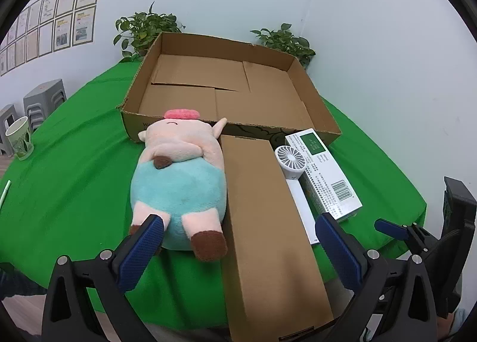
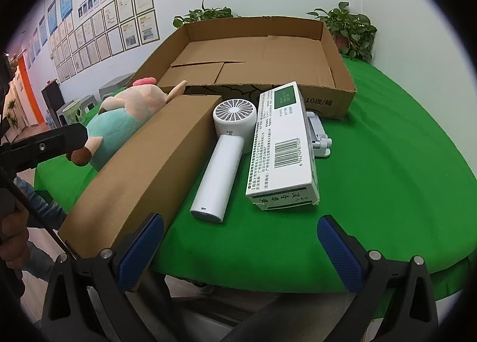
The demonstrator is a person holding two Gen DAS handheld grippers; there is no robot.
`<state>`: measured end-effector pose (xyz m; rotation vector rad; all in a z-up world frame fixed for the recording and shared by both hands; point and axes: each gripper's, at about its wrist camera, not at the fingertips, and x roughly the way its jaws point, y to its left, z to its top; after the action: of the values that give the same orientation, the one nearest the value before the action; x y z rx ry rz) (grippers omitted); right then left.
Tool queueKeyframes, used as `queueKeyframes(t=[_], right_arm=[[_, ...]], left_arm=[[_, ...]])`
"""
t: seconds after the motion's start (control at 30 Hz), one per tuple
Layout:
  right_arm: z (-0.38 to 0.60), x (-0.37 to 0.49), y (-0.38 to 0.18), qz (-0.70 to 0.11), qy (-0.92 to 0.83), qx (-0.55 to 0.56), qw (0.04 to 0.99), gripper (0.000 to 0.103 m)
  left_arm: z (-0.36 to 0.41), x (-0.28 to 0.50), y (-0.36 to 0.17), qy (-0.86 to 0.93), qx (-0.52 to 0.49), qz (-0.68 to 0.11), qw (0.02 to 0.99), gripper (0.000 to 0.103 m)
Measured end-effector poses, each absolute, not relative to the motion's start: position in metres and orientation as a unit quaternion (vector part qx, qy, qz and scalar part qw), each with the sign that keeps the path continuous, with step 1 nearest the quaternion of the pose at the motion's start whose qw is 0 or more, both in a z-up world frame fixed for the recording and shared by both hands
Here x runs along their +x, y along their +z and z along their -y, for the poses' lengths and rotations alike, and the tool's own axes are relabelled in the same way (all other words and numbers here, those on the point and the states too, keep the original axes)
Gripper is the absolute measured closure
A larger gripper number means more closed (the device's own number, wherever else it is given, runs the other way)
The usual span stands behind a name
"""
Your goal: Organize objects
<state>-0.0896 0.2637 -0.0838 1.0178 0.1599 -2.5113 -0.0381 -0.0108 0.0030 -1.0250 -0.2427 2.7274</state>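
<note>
Both grippers [image 1: 238,240] [image 2: 240,240] gape wide at the table's [image 2: 402,178] near edge.

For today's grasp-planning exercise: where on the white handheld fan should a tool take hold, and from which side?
Grip the handheld fan across its straight handle, coming from above. It lies flat on the green cloth; the handle is slim, while the round head is wide. The long brown box and white carton flank it closely, so the near handle end probably offers the most room.
</note>
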Motion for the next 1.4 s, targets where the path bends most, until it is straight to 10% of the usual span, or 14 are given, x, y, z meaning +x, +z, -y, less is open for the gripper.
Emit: queueKeyframes(t=[1.4], right_arm=[[-0.249, -0.093, -0.093, -0.085, -0.902, 0.362, 0.217, 0.001]], left_arm=[[0.03, -0.053, 0.006, 0.939, -0.329, 0.079, 0.068, 0.001]])
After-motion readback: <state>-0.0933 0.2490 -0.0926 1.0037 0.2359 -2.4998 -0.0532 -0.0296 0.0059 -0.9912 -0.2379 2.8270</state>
